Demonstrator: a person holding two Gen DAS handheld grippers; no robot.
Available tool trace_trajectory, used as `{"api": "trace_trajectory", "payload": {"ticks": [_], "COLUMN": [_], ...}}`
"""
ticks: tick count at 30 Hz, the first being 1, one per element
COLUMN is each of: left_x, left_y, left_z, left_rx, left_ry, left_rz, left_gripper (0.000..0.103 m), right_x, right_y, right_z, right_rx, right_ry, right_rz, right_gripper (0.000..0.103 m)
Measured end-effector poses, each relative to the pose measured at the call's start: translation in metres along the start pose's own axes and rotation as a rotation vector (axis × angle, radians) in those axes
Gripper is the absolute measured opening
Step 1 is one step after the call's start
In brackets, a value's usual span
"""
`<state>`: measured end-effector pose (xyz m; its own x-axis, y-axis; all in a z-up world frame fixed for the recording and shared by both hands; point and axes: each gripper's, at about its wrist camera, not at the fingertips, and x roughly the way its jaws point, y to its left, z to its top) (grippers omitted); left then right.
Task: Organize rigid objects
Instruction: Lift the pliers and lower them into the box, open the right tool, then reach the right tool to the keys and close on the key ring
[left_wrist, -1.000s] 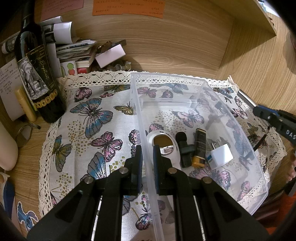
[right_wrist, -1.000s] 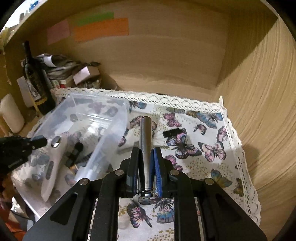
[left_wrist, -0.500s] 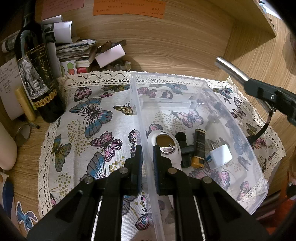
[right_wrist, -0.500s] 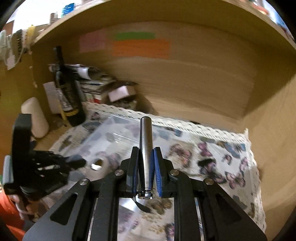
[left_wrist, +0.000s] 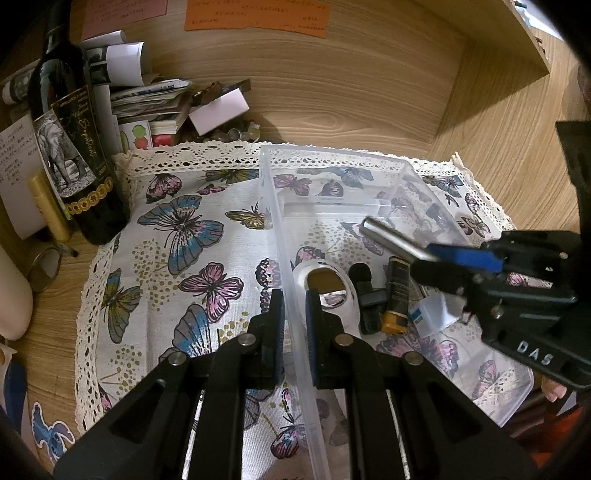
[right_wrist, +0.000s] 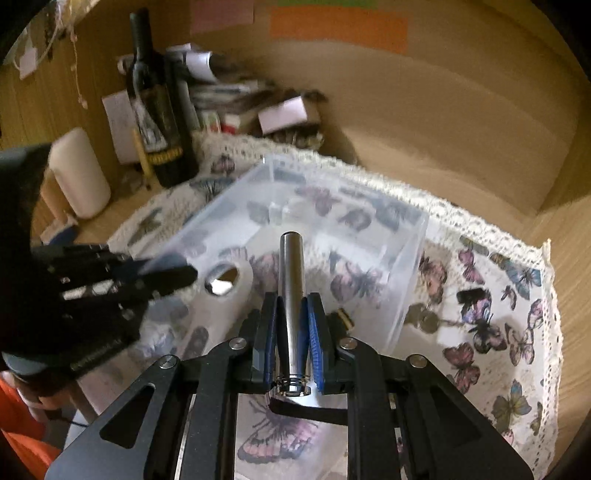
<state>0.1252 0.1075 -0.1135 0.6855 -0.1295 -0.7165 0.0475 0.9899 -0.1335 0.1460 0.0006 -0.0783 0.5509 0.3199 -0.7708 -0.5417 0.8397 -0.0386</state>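
Your left gripper (left_wrist: 294, 314) is clamped on the near end of the left wall of the clear plastic bin (left_wrist: 280, 236), one finger outside and one inside, jaws nearly closed with only the thin wall between the pads; the bin sits on the butterfly-print cloth (left_wrist: 177, 236) with lace edging; your right gripper (right_wrist: 291, 325) has its jaws pressed tight on a metal cylinder (right_wrist: 291, 280), gripped along its lower half so that the free end sticks forward past the fingertips; in the left wrist view the cylinder (left_wrist: 391, 238) hangs over the bin's interior, above the items on the floor and not touching them, its free end toward the bin's far wall; inside the bin, toward its near end, lie a white device with a round opening (left_wrist: 327, 291), just right of it a black clip-like piece (left_wrist: 367, 297), then a dark tube with a gold end (left_wrist: 396, 295), then a white adapter block (left_wrist: 432, 312) partly under the right gripper; outside the bin's right wall a small black item (right_wrist: 474, 297) and some keys (right_wrist: 424, 317) lie on the cloth; left of the bin, off the cloth's far left corner, a wine bottle (left_wrist: 74, 155) stands upright, with a heap of papers and small boxes (left_wrist: 159, 107) behind it; the right wrist view is motion-blurred, so finer detail there cannot be read.
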Motion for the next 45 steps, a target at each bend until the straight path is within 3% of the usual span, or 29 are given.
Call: {"api": "trace_trajectory", "payload": {"ticks": [7, 13, 23, 28, 36, 38, 40, 45], "left_x": [0.000, 0.000, 0.000, 0.000, 0.000, 0.000, 0.000, 0.001], "left_y": [0.000, 0.000, 0.000, 0.000, 0.000, 0.000, -0.001, -0.001], "left_z": [0.000, 0.000, 0.000, 0.000, 0.000, 0.000, -0.001, -0.001], "left_rx": [0.000, -0.002, 0.000, 0.001, -0.001, -0.001, -0.001, -0.003], "left_ry": [0.001, 0.000, 0.001, 0.001, 0.001, 0.002, 0.002, 0.002], "left_rz": [0.000, 0.000, -0.001, 0.000, 0.000, 0.000, 0.000, -0.002], "left_gripper": [0.011, 0.011, 0.011, 0.011, 0.011, 0.011, 0.011, 0.011], "right_x": [-0.004, -0.028, -0.048, -0.038, 0.007, 0.018, 0.025, 0.047], "right_y": [-0.004, -0.022, -0.076, -0.105, -0.124, -0.122, -0.122, -0.129], "right_z": [-0.002, -0.001, -0.004, -0.012, -0.027, -0.028, -0.028, -0.024], "right_rx": [0.008, 0.051, 0.175, 0.239, 0.259, 0.236, 0.222, 0.227], "right_ry": [0.005, -0.060, -0.113, -0.082, 0.052, 0.076, 0.082, 0.130], "right_rz": [0.015, -0.032, -0.165, -0.206, -0.195, -0.205, -0.203, -0.182], "right_gripper": [0.015, 0.025, 0.032, 0.034, 0.036, 0.051, 0.059, 0.059]}}
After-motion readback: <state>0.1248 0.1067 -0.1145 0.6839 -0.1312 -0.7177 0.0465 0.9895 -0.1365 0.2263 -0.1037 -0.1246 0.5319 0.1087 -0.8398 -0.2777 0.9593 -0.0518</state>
